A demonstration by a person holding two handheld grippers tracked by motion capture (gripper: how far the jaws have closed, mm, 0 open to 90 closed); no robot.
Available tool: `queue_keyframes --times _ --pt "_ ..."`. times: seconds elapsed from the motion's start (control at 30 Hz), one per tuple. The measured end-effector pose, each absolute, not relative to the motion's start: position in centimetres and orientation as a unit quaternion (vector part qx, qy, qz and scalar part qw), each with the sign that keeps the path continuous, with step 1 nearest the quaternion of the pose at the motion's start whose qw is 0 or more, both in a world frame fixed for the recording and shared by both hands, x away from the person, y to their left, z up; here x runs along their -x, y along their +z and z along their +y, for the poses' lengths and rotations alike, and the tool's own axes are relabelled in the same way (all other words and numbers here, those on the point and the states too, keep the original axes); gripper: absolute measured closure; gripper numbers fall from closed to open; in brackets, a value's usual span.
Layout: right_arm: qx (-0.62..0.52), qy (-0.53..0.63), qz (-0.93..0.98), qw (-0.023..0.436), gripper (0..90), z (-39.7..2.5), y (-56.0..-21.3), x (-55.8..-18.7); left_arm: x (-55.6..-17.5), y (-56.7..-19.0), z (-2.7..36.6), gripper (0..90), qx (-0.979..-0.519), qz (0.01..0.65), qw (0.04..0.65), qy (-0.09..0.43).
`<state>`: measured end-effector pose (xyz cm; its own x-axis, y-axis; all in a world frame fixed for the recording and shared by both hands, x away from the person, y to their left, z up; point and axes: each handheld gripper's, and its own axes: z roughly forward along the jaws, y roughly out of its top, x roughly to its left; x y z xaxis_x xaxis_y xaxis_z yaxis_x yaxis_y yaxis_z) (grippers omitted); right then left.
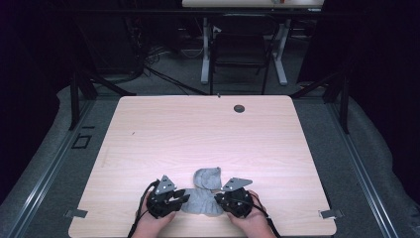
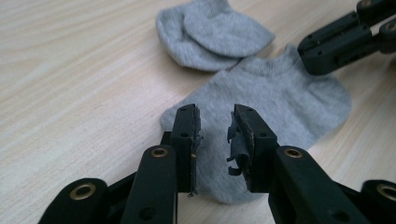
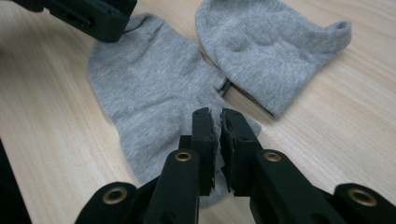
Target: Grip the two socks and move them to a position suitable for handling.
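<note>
On the near edge of a pale wood-grain table (image 1: 163,134), a person's two hands come in from below, each holding a black two-jaw gripper. Two small grey ankle socks lie between and just beyond them.

The nearer sock (image 1: 200,202) lies flat, its long axis running left to right across the table from one gripper to the other. The farther sock (image 1: 208,177) sits just behind it, angled away, touching or slightly overlapping the nearer one at its right end.

The left gripper (image 1: 182,198) hovers over the nearer sock's left end. In the left gripper view the jaws stand a moderate gap apart, with grey fabric (image 2: 280,100) showing between them and nothing held. The right gripper (image 1: 217,199) is over the opposite end. In the right gripper view its jaws stand almost closed, only a thin slit between the worn pads, over the sock's edge (image 3: 149,88); whether they pinch any cloth cannot be told.

Both grippers are about equally near the sock, one at each end, so a lift or stretch would run along its length.

No brand, label or writing is readable on the socks or grippers.
</note>
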<state>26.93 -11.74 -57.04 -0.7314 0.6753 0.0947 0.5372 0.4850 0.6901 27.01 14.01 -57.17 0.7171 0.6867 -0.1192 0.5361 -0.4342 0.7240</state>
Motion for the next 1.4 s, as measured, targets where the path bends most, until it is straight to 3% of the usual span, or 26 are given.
queue_keyframes --times 0.6,1.07,1.4 --pt "-0.359 0.342 0.863 0.092 87.8 -12.6 -57.2 -26.7 -25.6 -57.6 13.8 69.8 -0.847 0.367 0.376 0.082" --pt "-0.354 0.377 0.849 0.105 79.7 -12.0 -55.5 -27.3 -26.2 -56.7 14.9 62.7 -0.825 0.389 0.399 0.089" --pt "-0.382 0.370 0.840 0.109 73.9 -9.0 -55.2 -30.9 -26.9 -56.5 16.1 60.7 -0.819 0.398 0.400 0.106"
